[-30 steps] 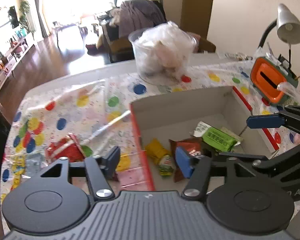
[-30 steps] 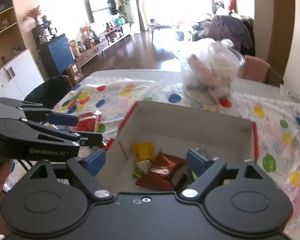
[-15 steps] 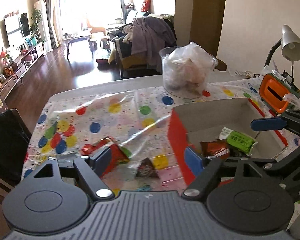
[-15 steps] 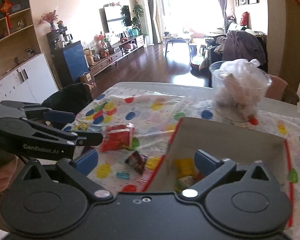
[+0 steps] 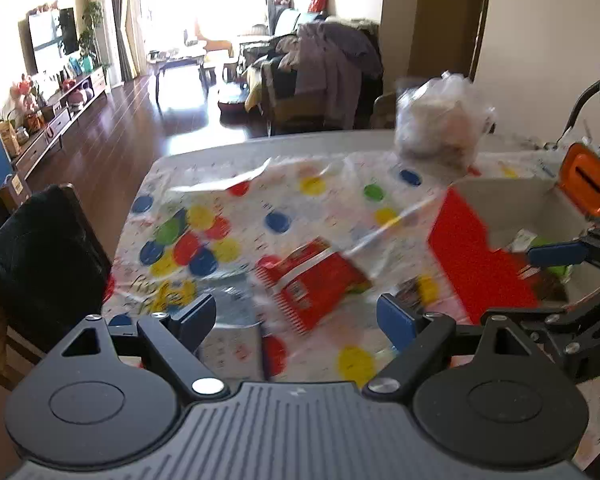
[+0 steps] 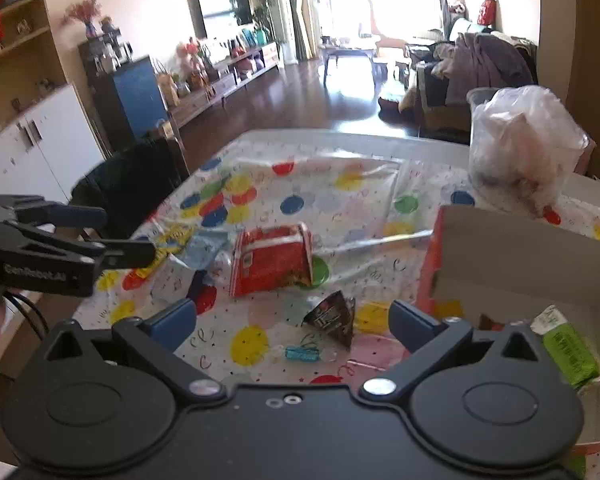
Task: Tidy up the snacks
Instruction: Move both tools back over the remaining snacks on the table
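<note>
Reaching for loose snacks: left gripper (image 5: 296, 320) opening, empty, over the red packet (image 5: 312, 280). Right gripper (image 6: 292, 320) wide, empty, above the dark wrapper (image 6: 334, 314). Next, probably: close, carry to the box (image 6: 520, 256).

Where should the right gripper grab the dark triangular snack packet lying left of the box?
Probably the dark triangular packet by its puffed middle, from above: it lies loose on the tablecloth, apart from the box and red bag. The right gripper stands open over it; a sideways approach would likely just push it.

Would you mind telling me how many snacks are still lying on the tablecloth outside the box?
3: a red packet mid-table, a dark triangular packet nearer the box, and a small blue candy just below. Others may be hidden.
</note>
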The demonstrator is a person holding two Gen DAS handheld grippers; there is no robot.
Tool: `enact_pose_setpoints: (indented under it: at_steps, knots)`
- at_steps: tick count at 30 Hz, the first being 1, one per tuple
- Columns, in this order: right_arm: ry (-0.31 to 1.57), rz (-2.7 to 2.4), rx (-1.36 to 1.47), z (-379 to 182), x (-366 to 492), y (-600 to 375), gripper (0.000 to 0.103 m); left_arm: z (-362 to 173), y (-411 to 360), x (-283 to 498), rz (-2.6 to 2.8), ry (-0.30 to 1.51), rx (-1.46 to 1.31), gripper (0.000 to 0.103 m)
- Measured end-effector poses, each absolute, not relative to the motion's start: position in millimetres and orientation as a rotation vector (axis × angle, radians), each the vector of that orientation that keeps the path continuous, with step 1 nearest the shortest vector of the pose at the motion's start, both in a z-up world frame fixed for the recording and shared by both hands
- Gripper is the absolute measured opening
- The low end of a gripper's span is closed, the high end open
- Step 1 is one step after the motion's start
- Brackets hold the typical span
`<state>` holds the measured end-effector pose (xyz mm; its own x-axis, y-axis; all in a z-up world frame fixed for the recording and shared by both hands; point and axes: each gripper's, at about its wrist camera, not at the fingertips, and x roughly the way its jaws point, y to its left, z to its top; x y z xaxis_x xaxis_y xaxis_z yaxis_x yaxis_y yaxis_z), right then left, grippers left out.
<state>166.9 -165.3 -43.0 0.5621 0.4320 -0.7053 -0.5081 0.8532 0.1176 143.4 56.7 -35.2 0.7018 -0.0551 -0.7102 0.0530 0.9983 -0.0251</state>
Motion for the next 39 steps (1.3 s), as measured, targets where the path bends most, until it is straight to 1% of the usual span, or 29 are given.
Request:
enact_pose_setpoints:
  at_steps: [10, 22, 29, 33, 36, 37, 38, 39]
  knots:
    - [0.870, 0.505, -0.175, -82, 190, -121, 0.103, -88, 105, 163, -0.035, 0.884, -0.002, 0.088]
    - [0.967, 0.421, -0.253, -126, 233, -101, 0.102, -139, 117, 190, -0.041, 0.970, -0.007, 0.088]
    - [1.013, 0.384, -0.259, -141, 250, -101, 0.089, -156, 117, 205, -0.048, 1.000, -0.009, 0.088]
    - [1.039, 0.379, -0.260, -148, 256, -101, 0.076, -161, 117, 209, -0.063, 1.011, -0.011, 0.088]
    - [1.043, 0.369, -0.267, -152, 258, -102, 0.072, -162, 116, 210, -0.078, 1.015, -0.014, 0.087]
    - [1.043, 0.364, -0.265, -153, 258, -103, 0.071, -163, 116, 209, -0.079, 1.013, -0.014, 0.084]
    - [1.042, 0.359, -0.262, -154, 259, -104, 0.069, -163, 115, 210, -0.081, 1.016, -0.011, 0.078]
    - [1.045, 0.356, -0.258, -155, 259, -105, 0.064, -163, 115, 210, -0.086, 1.019, -0.012, 0.075]
